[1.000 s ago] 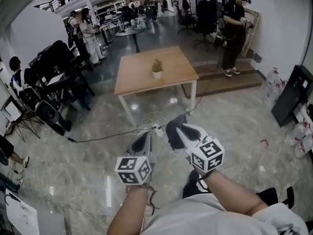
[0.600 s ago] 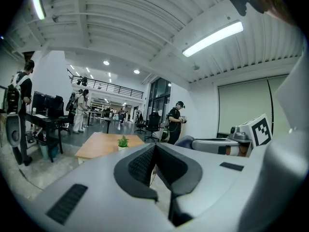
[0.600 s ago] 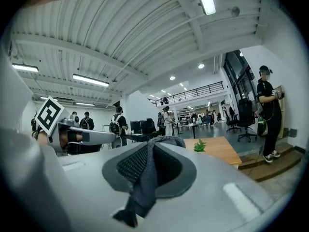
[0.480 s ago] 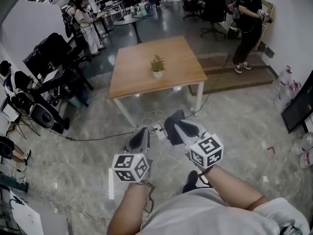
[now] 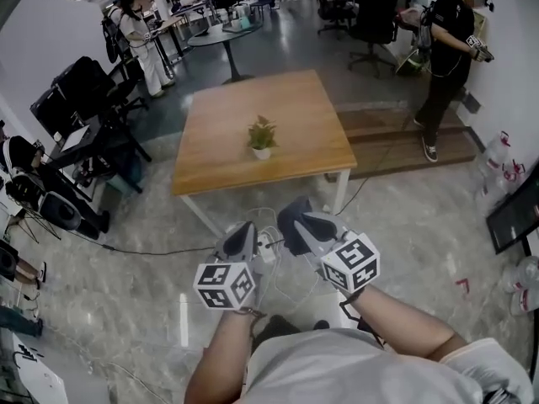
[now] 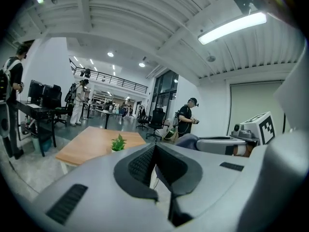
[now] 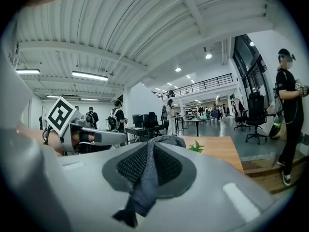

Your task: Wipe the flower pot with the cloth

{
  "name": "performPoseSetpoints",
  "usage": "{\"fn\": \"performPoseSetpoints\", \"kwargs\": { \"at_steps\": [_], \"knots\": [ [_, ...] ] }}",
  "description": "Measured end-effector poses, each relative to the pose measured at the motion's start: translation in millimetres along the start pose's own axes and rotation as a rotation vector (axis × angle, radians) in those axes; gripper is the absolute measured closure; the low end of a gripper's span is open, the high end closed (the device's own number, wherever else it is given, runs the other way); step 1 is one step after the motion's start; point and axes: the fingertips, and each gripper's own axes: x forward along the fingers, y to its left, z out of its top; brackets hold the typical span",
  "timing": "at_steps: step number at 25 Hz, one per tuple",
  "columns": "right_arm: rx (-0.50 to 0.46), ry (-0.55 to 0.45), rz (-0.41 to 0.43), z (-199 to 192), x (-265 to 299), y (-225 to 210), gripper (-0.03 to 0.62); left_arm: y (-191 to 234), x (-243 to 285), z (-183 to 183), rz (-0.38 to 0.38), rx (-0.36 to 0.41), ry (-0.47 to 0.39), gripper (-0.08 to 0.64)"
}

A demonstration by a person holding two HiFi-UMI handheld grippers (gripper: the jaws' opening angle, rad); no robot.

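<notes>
A small white flower pot (image 5: 261,151) with a green plant stands in the middle of a wooden table (image 5: 219,162), well ahead of both grippers. The plant also shows small in the left gripper view (image 6: 118,142) and the right gripper view (image 7: 196,147). My left gripper (image 5: 242,231) is held low over the floor, its jaws shut with nothing between them (image 6: 154,148). Beside it, my right gripper (image 5: 294,218) is shut on a dark grey cloth (image 5: 289,230); a strip of the cloth (image 7: 147,178) hangs down between the pads.
Cables and a power strip (image 5: 268,247) lie on the marble floor before the table. A person in black (image 5: 446,53) stands on a low wooden platform (image 5: 396,137) at the right. Desks, chairs and other people fill the left and back. A dark panel (image 5: 514,213) leans at the right.
The view has drawn closer to the table, which now sits lower and larger in the head view. Both grippers keep their pose, the right still holding the cloth.
</notes>
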Motion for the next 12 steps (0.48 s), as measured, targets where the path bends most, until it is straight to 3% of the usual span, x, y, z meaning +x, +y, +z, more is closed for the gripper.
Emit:
{"fn": "performPoseSetpoints", "kwargs": {
  "at_steps": [12],
  "knots": [
    [-0.019, 0.055, -0.017, -2.3, 151.7, -139.5, 0.551, 100.0, 211.0, 15.7, -0.043, -0.034, 0.037, 0.555]
  ]
}}
